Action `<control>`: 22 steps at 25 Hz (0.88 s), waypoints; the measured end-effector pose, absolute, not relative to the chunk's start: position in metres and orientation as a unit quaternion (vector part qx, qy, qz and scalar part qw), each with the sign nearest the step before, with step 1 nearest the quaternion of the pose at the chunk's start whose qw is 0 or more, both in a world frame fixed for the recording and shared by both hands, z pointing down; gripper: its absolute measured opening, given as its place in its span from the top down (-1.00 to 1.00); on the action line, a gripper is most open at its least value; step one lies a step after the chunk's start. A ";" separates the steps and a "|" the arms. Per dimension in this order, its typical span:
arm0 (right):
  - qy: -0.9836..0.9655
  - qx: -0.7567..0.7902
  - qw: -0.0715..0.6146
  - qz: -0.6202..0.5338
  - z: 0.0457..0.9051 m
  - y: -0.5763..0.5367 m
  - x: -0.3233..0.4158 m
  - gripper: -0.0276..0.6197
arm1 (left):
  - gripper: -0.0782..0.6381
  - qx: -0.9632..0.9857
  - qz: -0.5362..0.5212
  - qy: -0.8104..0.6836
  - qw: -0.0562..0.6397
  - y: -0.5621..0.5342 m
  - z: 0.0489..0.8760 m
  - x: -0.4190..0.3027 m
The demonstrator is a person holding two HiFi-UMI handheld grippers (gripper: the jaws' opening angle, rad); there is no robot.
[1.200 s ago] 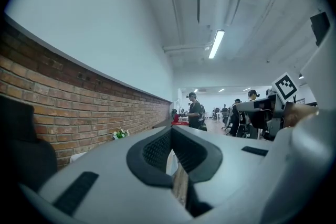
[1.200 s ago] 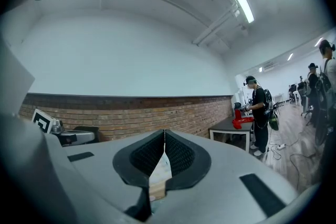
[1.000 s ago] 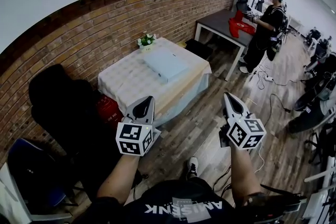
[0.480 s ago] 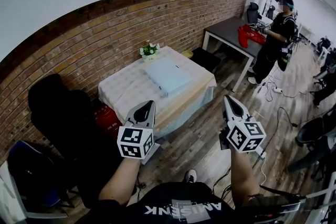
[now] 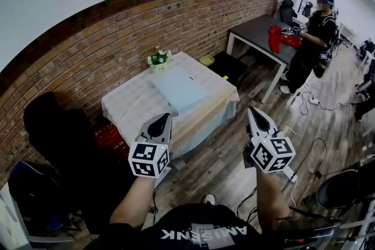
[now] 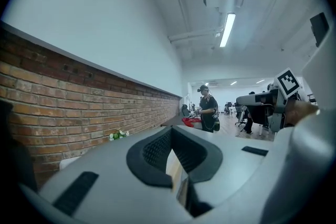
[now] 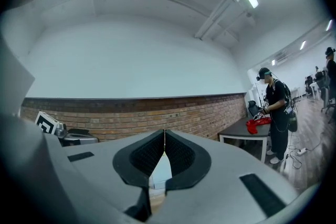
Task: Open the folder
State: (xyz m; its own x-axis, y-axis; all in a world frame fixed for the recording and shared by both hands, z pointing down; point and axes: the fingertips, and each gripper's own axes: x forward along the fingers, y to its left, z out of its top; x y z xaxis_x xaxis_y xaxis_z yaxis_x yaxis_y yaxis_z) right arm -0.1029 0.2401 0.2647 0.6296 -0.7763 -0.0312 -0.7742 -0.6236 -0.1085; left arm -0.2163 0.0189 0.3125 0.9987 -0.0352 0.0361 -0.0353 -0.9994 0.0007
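A pale blue folder (image 5: 179, 89) lies flat and closed on a small table (image 5: 129, 108) with a light cloth, against the brick wall. My left gripper (image 5: 167, 116) is held level in front of the table's near edge, jaws shut and empty. My right gripper (image 5: 251, 109) hovers to the right of the table over the wooden floor, also shut and empty. In the right gripper view a sliver of the folder (image 7: 161, 170) shows past the closed jaws (image 7: 164, 131). The left gripper (image 6: 170, 129) view looks along the brick wall over the table.
A small pot of white flowers (image 5: 158, 58) stands at the table's far edge. A black chair (image 5: 53, 126) sits left of the table. A dark desk (image 5: 258, 32) with a red cloth (image 5: 284, 38) stands at the right, with a person (image 5: 313, 32) beside it. Cables lie on the floor.
Both grippers and the head view have come closer to the table. The table and folder appear larger and more central than a second ago. Jaws stayed shut.
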 end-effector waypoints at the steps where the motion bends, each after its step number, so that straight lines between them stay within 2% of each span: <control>1: 0.432 -0.900 0.056 -0.011 0.265 0.242 -0.094 0.79 | 0.75 1.000 0.020 -0.019 0.000 0.022 0.312 -0.207; 13: 0.455 -0.889 0.053 -0.018 0.279 0.279 -0.003 0.79 | 0.75 0.999 0.035 -0.035 -0.011 0.061 0.322 -0.115; 22: 0.470 -0.881 0.052 -0.017 0.282 0.281 0.041 0.79 | 0.75 0.997 0.046 -0.050 -0.025 0.060 0.326 -0.081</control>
State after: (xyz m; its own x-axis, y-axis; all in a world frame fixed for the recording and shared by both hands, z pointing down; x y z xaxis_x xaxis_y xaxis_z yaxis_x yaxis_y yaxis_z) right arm 0.0411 0.2811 0.2822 0.5571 -0.8302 -0.0195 -0.8267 -0.5523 -0.1071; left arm -0.0809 0.0600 0.3255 0.9908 -0.1015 0.0892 -0.0969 -0.9938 -0.0538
